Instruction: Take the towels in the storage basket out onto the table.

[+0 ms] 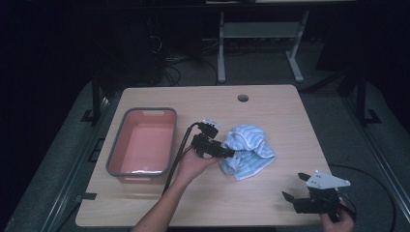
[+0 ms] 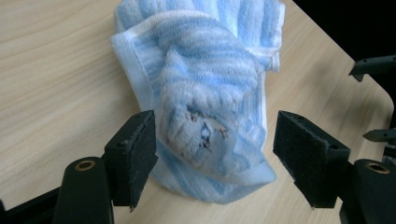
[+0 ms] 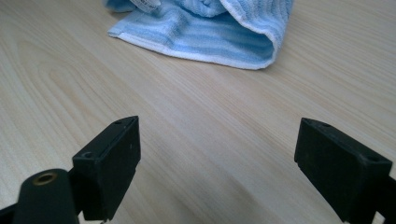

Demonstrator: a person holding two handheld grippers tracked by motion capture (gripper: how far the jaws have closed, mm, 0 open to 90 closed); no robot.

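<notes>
on the wooden table (image 1: pixel 270 203), the crumpled blue striped towel (image 1: pixel 247 151) lies just right of centre, apart from the pink tub (image 1: pixel 143 144) at the left, which looks bare inside. the left gripper (image 1: pixel 231 153) sits at the towel's near-left edge with its jaws spread wide around a fold; in the left gripper view the pads (image 2: pixel 133 158) flank the cloth without pressing it, so nothing is held yet. the right gripper (image 1: pixel 296 187) rests at the near right corner, jaws wide apart over bare wood. the work looks barely begun: gripping, lifting and moving the towel, probably to the tub, all remain.
</notes>
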